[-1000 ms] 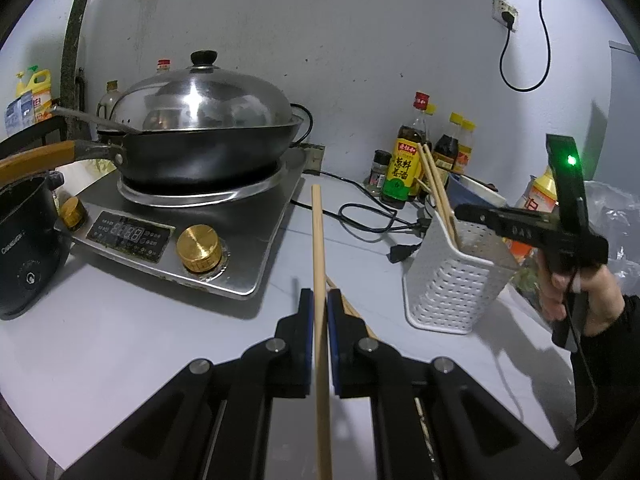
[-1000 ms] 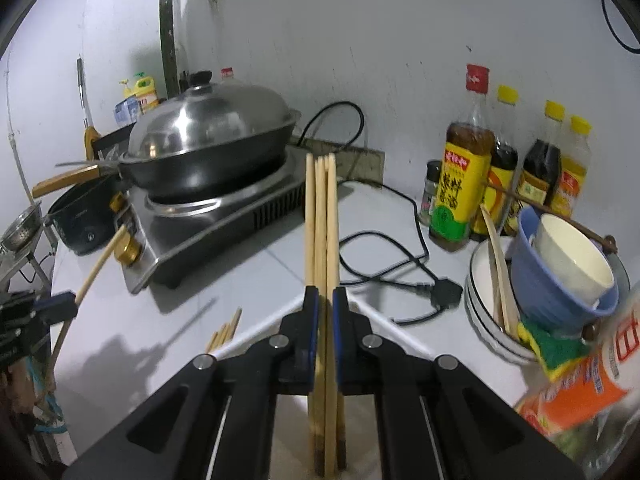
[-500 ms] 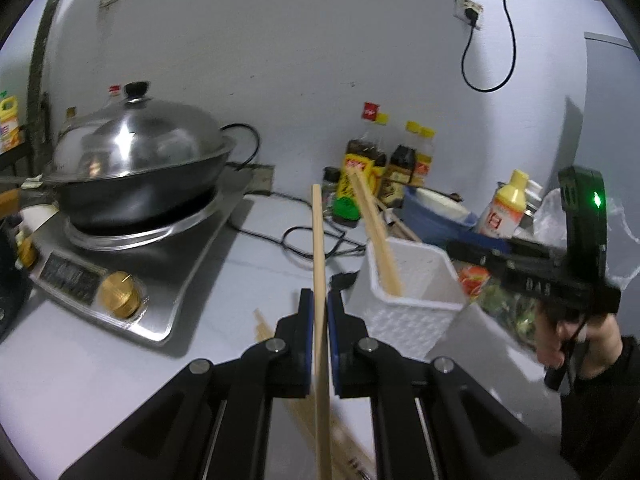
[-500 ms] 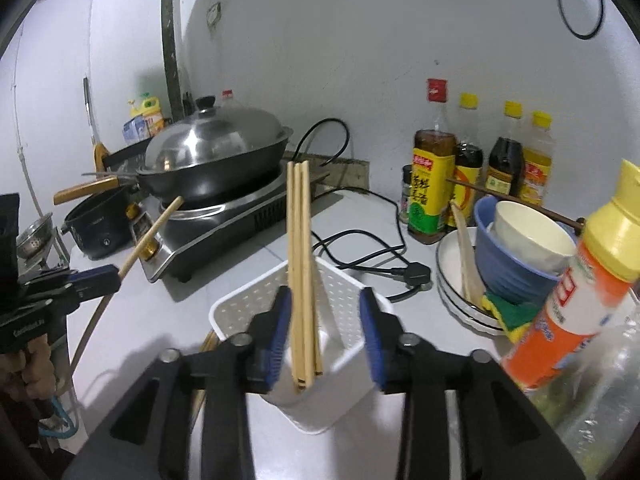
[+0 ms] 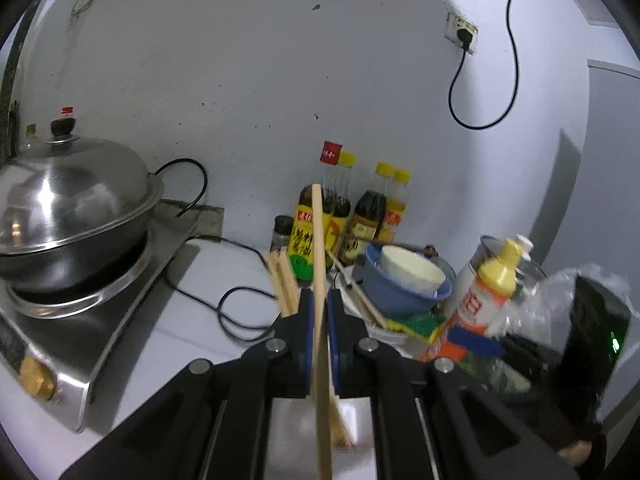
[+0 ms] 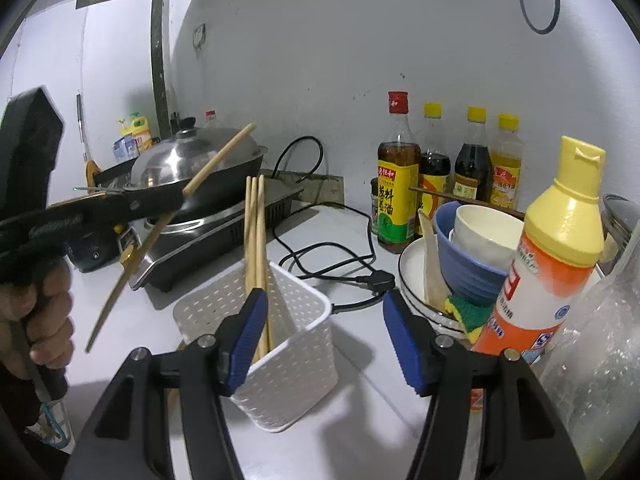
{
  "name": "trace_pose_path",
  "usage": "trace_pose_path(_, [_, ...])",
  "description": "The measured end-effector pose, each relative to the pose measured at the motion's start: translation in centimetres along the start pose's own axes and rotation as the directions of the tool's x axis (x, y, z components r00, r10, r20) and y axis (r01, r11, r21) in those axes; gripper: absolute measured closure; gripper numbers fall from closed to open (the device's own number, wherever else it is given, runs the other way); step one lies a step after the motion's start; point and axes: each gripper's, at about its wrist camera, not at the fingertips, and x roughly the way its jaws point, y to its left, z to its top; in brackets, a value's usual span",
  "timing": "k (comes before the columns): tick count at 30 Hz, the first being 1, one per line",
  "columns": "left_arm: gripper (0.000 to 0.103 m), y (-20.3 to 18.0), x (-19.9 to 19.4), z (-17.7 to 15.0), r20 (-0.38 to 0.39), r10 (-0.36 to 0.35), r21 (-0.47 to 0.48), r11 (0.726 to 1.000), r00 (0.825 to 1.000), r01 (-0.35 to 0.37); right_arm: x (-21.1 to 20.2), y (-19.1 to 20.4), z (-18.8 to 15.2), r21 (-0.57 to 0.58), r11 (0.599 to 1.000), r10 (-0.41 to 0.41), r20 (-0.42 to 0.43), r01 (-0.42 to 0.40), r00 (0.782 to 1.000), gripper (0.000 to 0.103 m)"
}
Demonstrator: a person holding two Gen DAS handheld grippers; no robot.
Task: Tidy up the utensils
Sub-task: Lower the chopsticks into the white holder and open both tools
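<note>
A grey-white wall (image 6: 400, 40) is backing a white bench (image 6: 352, 432) crowded with kitchen gear, and a lidded wok (image 6: 200, 168) is sitting on its cooker (image 6: 224, 232) at the far left. Your left hand-held gripper (image 5: 319, 316) is clamping a single chopstick (image 5: 319, 264) between its blue pads, the stick running straight up past the fingers; from the right wrist view that same chopstick (image 6: 168, 220) is slanting across in front of the wok. Your right hand-held gripper (image 6: 324, 340) is spreading wide with nothing between its pads, hanging just over the white perforated basket (image 6: 288, 344). A bundle of chopsticks (image 6: 256, 248) is standing inside that basket, leaning against its left side right beside your left blue pad. Beyond, sauce bottles (image 6: 400, 184) are lining the wall, a blue bowl (image 6: 460, 264) is nesting a white cup on stacked plates, and an orange squeeze bottle (image 6: 548, 264) is standing close on the right.
</note>
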Motion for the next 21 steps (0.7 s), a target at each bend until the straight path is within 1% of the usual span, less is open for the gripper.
trace_pose_path(2, [0.097,-0.1,1.2,0.3,0.010,0.000,-0.028,1.000,1.000,0.001,-0.2,-0.6,0.1,0.008,1.000,-0.004,0.016,0.004,1.000,0.045])
trace_pose_path(6, [0.097,-0.2,3.6,0.8,0.055,0.037,-0.074,0.997,0.998,-0.033,-0.7,-1.9,0.0,0.041,0.999,-0.012,0.051,0.010,0.999,0.043])
trace_pose_path(12, [0.097,0.5,5.6,0.2,0.080,0.080,-0.175,0.982,0.994,-0.065,-0.5,-3.4,-0.5,0.099,0.995,-0.008,0.078,0.001,0.997,0.042])
trace_pose_path(15, [0.097,0.5,6.3,-0.7,0.061,0.099,-0.190,0.978,0.993,-0.086,-0.3,-3.6,-0.7,0.113,0.994,-0.008,0.076,-0.001,0.997,0.042])
trace_pose_path(18, [0.097,0.0,6.9,-1.6,0.002,0.099,-0.160,0.982,0.995,-0.098,-0.1,-3.6,-0.9,0.101,0.995,-0.002,0.062,-0.004,0.998,0.042])
trace_pose_path(21, [0.097,-0.3,6.5,-2.5,-0.038,0.093,-0.141,0.985,0.995,-0.097,0.1,-3.6,-1.1,0.099,0.995,-0.022,0.044,0.018,0.999,0.042])
